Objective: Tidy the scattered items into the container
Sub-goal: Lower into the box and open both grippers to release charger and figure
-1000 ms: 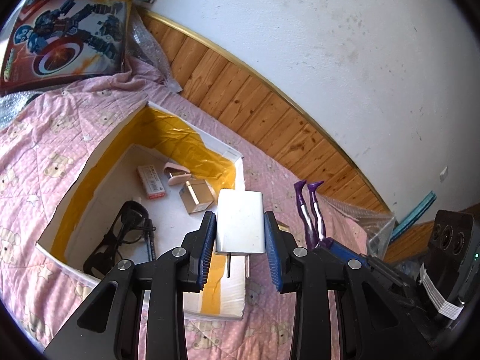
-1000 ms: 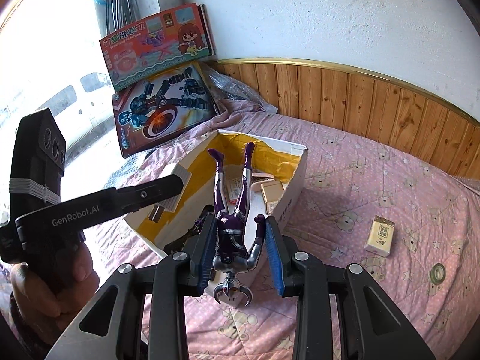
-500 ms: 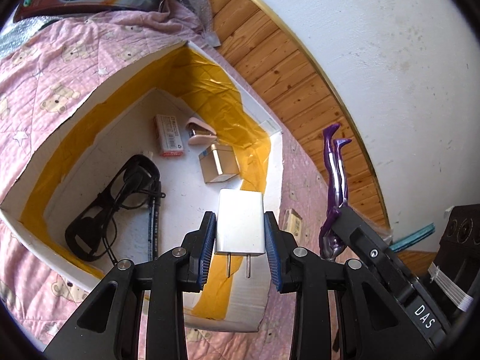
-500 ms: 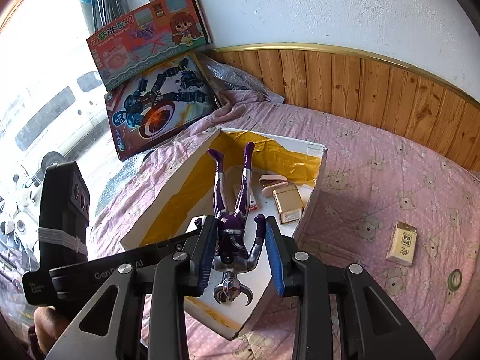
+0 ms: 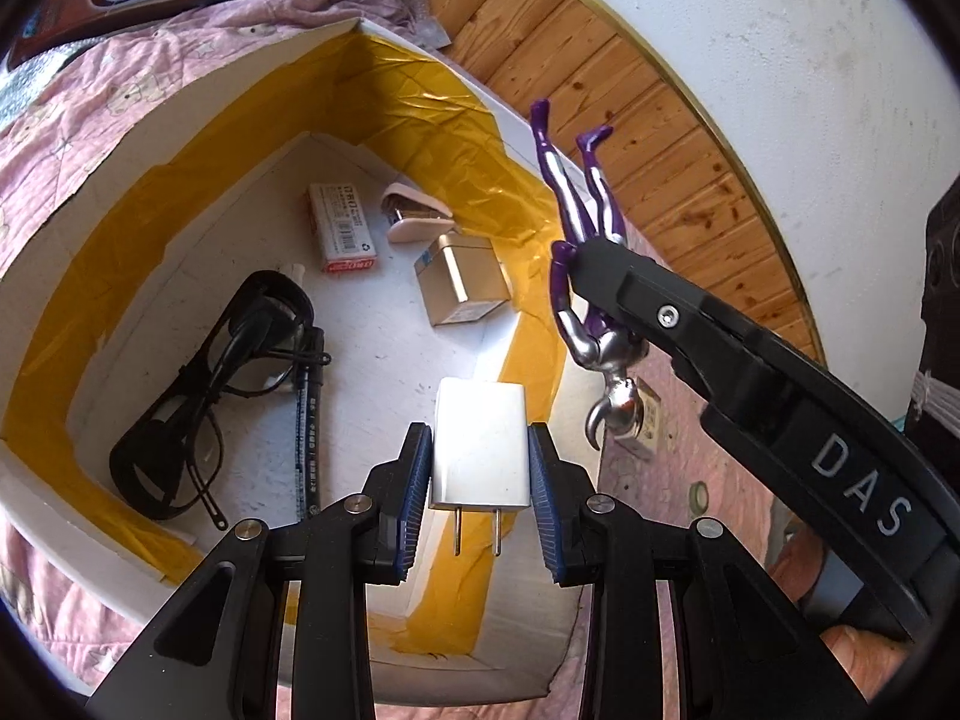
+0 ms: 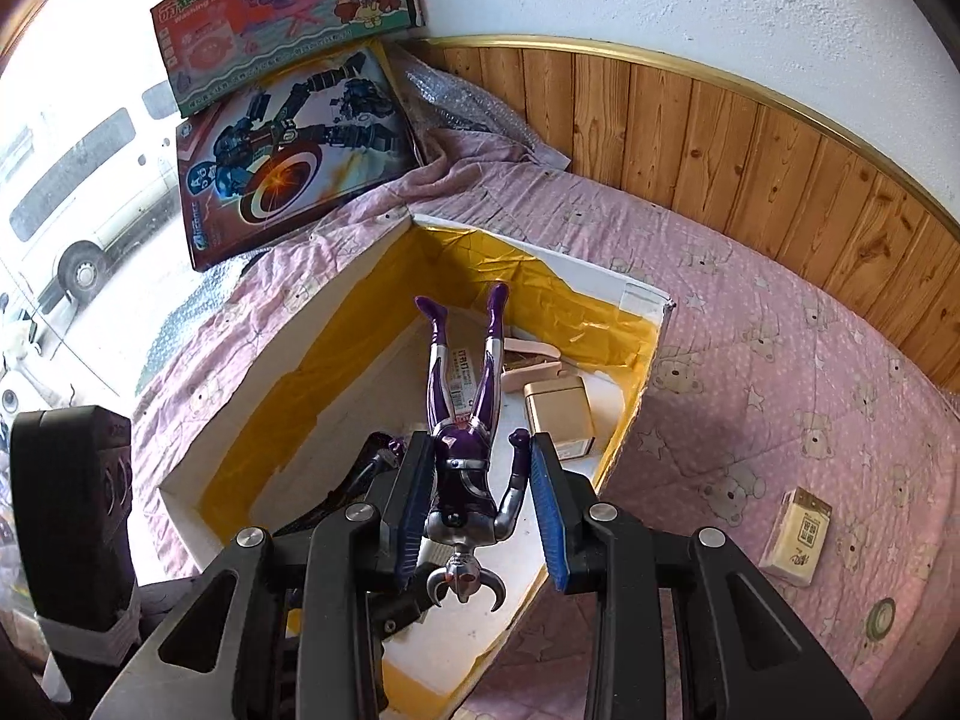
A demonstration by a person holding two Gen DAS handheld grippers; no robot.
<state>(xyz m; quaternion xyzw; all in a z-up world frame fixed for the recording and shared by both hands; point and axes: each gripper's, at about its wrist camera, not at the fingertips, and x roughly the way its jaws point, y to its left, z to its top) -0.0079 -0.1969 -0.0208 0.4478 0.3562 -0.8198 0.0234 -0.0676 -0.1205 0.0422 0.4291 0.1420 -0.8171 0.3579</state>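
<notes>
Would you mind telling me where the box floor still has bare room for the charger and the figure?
In the box, the floor is bare along the left wall, behind the glasses up to the far corner, and directly under the charger, between the pen and the right wall. The far right is crowded: red-and-white packet, stapler, gold tin.

You had the box [image 5: 198, 78] sitting on the bed [image 6: 780, 360], near the wall panelling [image 6: 720, 138]. Inside it, the glasses [image 5: 198, 372] lay at the left with the pen [image 5: 309, 432] just beside them on the right. Farther back sat the small carton [image 5: 342, 228], then the stapler [image 5: 417, 219], with the tin [image 5: 462, 285] in front of the stapler. Two toy boxes [image 6: 288, 138] leaned behind the box. Out on the bed to its right lay a small packet [image 6: 798, 534].
</notes>
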